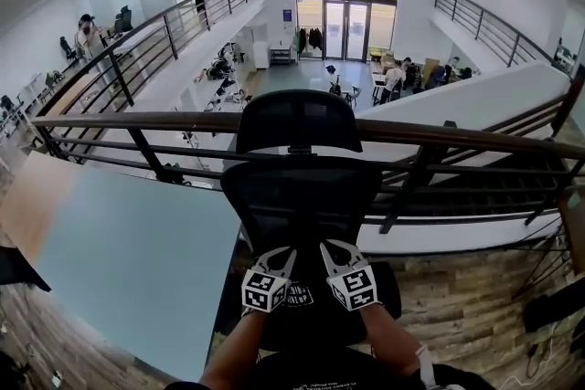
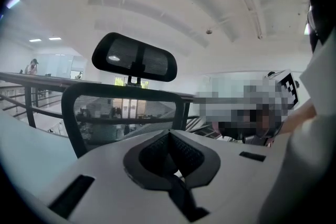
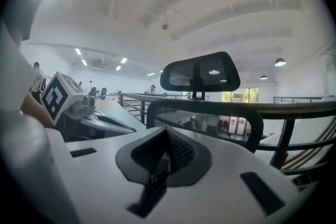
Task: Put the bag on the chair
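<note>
A black office chair [image 1: 302, 187] with a mesh back and headrest stands right in front of me, facing me. Low over its seat hangs a black bag [image 1: 297, 310] with white print, between my two grippers. My left gripper [image 1: 285, 253] and right gripper [image 1: 329, 247] sit side by side, tips tilted up toward the chair back. In the left gripper view the left gripper [image 2: 169, 157] is shut, and a black strap [image 2: 184, 199] runs from its pads. The right gripper [image 3: 167, 152] is likewise shut on a black strap [image 3: 144, 199]. Most of the bag is hidden against the dark seat.
A dark metal railing [image 1: 457, 142] runs just behind the chair, with an open hall far below it. A pale table top [image 1: 137, 251] lies to the chair's left. Wooden floor [image 1: 475, 297] and dark cables show to the right.
</note>
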Demonstrator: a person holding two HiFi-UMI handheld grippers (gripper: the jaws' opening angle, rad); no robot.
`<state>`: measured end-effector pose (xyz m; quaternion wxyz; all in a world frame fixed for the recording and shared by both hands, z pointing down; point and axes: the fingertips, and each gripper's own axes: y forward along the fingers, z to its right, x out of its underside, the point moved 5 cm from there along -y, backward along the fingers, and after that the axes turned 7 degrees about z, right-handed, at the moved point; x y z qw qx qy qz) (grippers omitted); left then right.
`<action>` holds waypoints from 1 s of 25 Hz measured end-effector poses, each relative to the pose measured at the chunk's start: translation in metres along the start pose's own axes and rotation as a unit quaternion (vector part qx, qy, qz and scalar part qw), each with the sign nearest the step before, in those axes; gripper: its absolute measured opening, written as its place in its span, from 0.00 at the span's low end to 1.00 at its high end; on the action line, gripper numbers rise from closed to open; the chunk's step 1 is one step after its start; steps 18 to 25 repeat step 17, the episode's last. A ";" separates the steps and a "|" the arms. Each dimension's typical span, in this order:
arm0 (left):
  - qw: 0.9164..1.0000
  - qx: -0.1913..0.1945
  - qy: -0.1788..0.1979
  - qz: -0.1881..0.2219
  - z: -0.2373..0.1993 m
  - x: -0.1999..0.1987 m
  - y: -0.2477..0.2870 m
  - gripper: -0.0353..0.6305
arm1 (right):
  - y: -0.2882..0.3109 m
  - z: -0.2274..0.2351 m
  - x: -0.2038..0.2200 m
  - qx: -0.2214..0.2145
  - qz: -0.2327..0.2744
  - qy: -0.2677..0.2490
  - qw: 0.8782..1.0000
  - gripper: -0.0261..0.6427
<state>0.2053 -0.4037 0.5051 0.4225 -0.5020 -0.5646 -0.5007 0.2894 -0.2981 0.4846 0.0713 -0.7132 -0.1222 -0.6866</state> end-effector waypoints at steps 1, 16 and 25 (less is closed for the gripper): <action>1.000 0.001 0.004 0.002 0.000 -0.003 0.000 0.07 | -0.001 0.000 -0.002 0.000 0.003 0.001 1.000 0.07; 0.999 0.004 0.032 0.024 -0.002 -0.036 0.001 0.07 | 0.006 0.003 -0.030 -0.004 0.030 -0.021 0.999 0.07; 0.999 0.003 0.032 0.024 -0.002 -0.037 0.002 0.07 | 0.007 0.003 -0.031 -0.005 0.030 -0.021 0.999 0.07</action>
